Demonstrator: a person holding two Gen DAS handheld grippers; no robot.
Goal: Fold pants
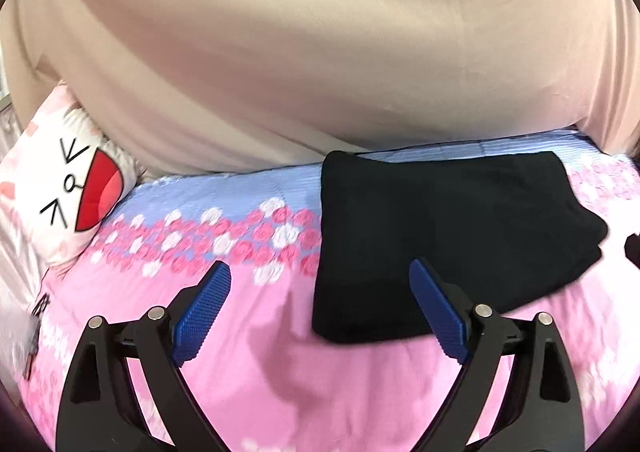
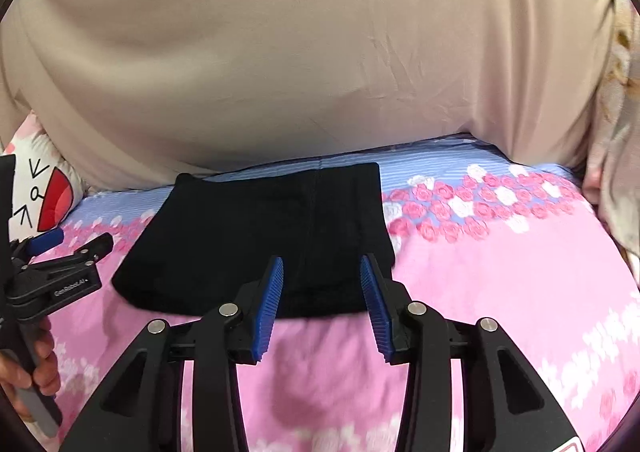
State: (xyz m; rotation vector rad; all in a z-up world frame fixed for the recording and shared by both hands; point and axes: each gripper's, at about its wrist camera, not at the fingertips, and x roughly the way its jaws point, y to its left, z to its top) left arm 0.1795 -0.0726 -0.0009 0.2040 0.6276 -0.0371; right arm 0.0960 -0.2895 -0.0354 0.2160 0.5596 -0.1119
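Pants [image 1: 452,240], black and folded into a flat, roughly rectangular bundle, lie on the bed sheet [image 1: 248,364], which is pink with a band of pink and white roses and a pale blue striped strip at the far side. From the left gripper [image 1: 320,304] the bundle sits ahead of the jaws and off to their right, its near edge passing behind the right blue pad [image 1: 438,312]; the left pad stands over bare pink sheet. These jaws are spread wide with nothing between them, and they hang above the bed without touching the cloth.

From the right gripper [image 2: 322,304] the pants [image 2: 256,240] lie straight ahead of the jaws and reach out to their left, the near edge of the bundle just beyond the blue pads [image 2: 270,304]. These jaws stand partly spread, narrower than the other pair, and no cloth is caught between them.

Far to the left of the right jaws, the left gripper [image 2: 76,248] shows side-on, held by a hand [image 2: 42,364] at the picture's edge. A pillow [image 1: 56,191] printed with a cartoon face and red mouth rests beyond the left jaws on their left. Behind the bed, past both pairs of jaws, hangs a beige curtain [image 1: 320,51]
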